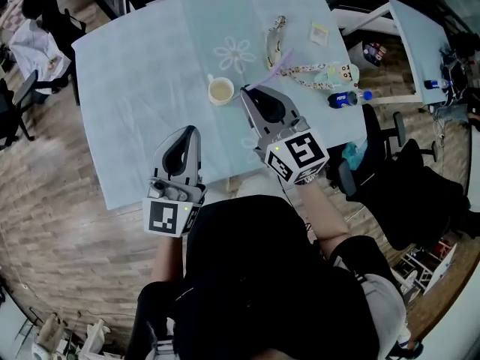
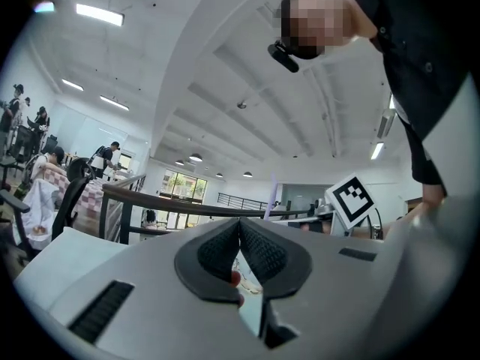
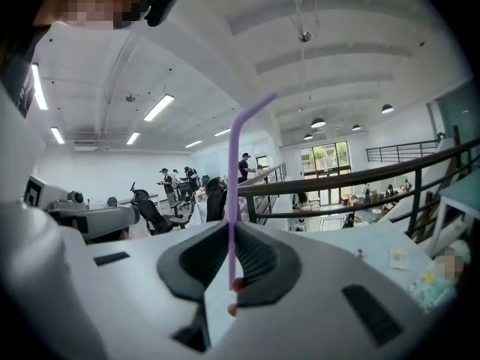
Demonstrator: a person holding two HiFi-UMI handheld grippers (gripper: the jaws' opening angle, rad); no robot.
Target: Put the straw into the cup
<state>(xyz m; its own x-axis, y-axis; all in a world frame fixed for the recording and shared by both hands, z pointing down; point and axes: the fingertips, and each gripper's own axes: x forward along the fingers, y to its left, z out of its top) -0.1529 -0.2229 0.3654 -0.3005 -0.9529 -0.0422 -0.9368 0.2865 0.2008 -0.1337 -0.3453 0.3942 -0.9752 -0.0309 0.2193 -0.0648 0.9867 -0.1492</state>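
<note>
A: Right gripper (image 3: 229, 229), jaws?

B: Closed on the thin purple plastic straw (image 3: 232, 172). The ribbed black pads pinch it near its lower end. A short stub shows below the pinch, and the long part rises straight out past the tips, then bends off to one side at the top.

A: Same in the head view?

B: Yes. Right gripper (image 1: 245, 90) reaches over the table. The straw (image 1: 271, 67) slants from the tips up and to the right, away from the person.

A: Where's the cup?

B: The small white paper cup (image 1: 220, 91) stands upright on the pale blue tablecloth (image 1: 135, 66), just left of the right gripper's tips. There is a beige fill inside, and I can't tell what it is. The straw is outside the cup, with its free end pointing away from it.

A: Left gripper (image 2: 240, 223)?

B: Jaws drawn together, pad tips touching, nothing between them. In the head view the left gripper (image 1: 190, 132) sits at the near edge of the table, nearer the person than the cup and well apart from it.

A: Anything else on the cloth?

B: A patterned lanyard strap (image 1: 315, 70) lies beyond the right gripper. A clear plastic bottle with a blue cap and label (image 1: 349, 97) lies on its side at the table's right edge. A small pale packet (image 1: 320, 33) is near the far right corner.
</note>
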